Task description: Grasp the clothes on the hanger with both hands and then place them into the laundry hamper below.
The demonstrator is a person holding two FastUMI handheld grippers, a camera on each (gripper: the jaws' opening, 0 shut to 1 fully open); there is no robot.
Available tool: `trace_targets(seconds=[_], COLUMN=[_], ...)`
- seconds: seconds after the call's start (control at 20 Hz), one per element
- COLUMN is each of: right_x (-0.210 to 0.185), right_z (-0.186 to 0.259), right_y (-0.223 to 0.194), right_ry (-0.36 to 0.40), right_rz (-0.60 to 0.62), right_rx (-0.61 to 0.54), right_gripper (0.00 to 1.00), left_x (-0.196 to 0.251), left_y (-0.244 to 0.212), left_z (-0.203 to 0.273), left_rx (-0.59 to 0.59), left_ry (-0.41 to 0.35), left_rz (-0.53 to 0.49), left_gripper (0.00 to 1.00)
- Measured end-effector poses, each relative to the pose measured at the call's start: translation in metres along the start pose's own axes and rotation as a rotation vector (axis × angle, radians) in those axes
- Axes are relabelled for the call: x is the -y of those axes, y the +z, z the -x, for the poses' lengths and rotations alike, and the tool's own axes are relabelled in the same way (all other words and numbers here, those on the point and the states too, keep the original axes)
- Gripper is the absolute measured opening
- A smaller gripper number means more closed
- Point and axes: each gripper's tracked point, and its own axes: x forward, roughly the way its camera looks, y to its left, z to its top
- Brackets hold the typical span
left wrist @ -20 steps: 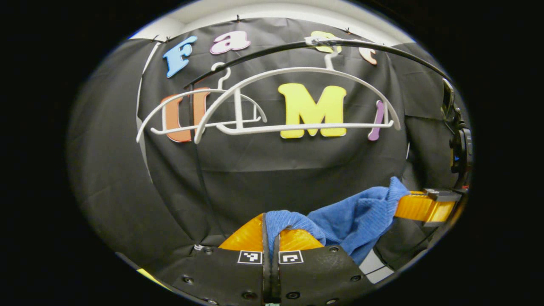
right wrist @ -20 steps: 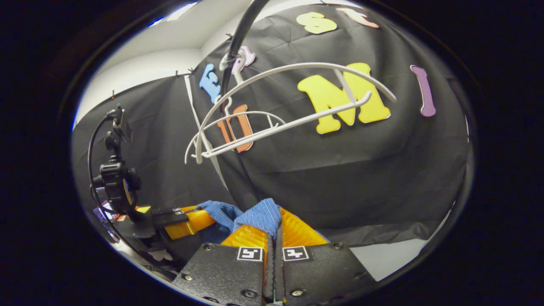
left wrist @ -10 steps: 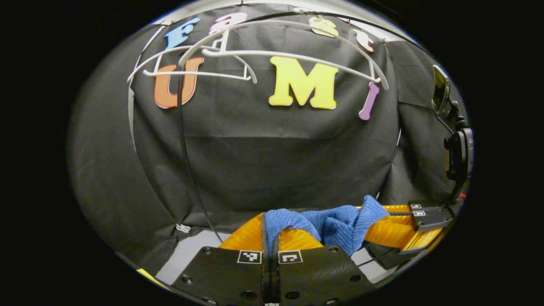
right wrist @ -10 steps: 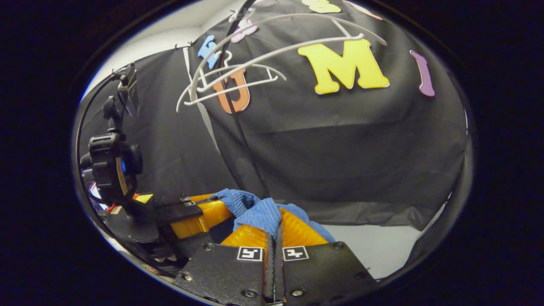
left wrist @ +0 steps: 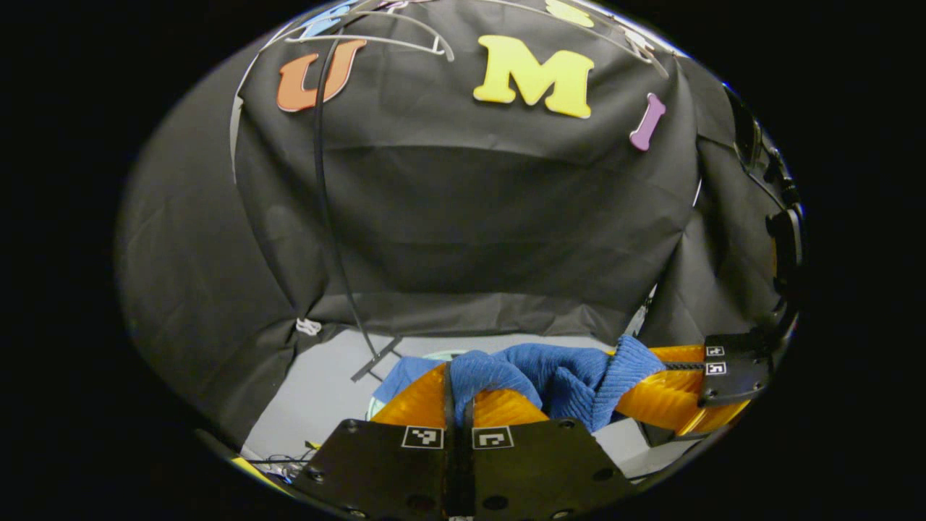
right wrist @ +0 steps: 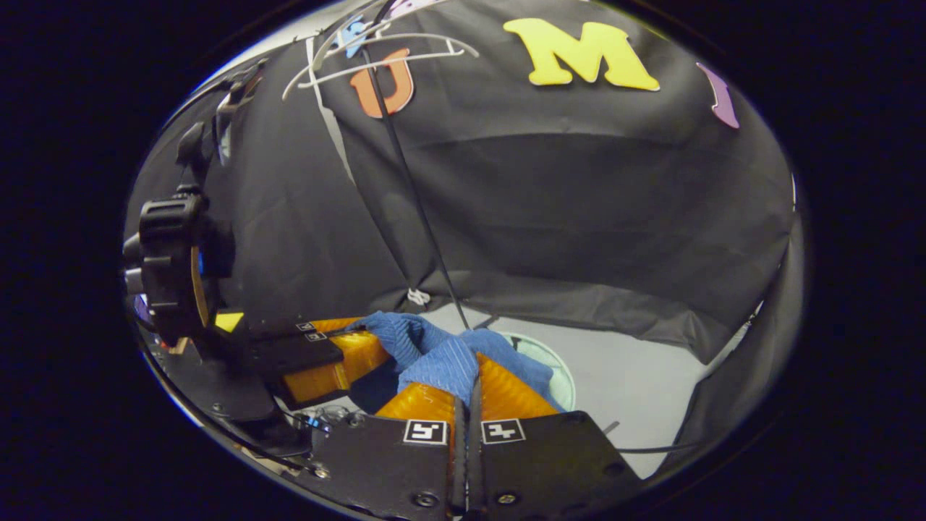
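Over the last second both grippers have dropped: the white hangers [right wrist: 376, 58] that sat mid-view a second ago now ride at the top edge, bare, and the grey floor [left wrist: 325, 391] has come into sight. The left gripper [left wrist: 457, 391] has its fingers pinched tight on a fold of the blue garment [left wrist: 557, 369], and the right gripper [right wrist: 466, 387] pinches another fold, the cloth bunched between the two. A pale round rim, probably the hamper [right wrist: 557, 369], lies just below the cloth. Lowering further and letting go appears to be what remains.
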Motion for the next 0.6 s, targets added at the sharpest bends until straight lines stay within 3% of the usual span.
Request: trace_targets(seconds=[0.2, 0.55, 0.6], right_x=[0.003, 0.013, 0.015], right_z=[-0.025, -0.027, -0.027], right_y=[-0.040, -0.050, -0.049], right_ry=[-0.019, -0.083, -0.088], right_rz=[-0.017, -0.011, -0.012], right_rx=[-0.096, -0.122, -0.116], right_gripper=[0.05, 0.08, 0.08], left_x=[0.002, -0.008, -0.011], left_y=[-0.035, -0.041, -0.041], left_z=[-0.005, -0.006, -0.005], left_rx=[-0.087, -0.125, -0.128], left_ry=[0.015, 0.045, 0.055], left_rz=[0.005, -0.044, -0.063], left_gripper=[0.00, 0.03, 0.00])
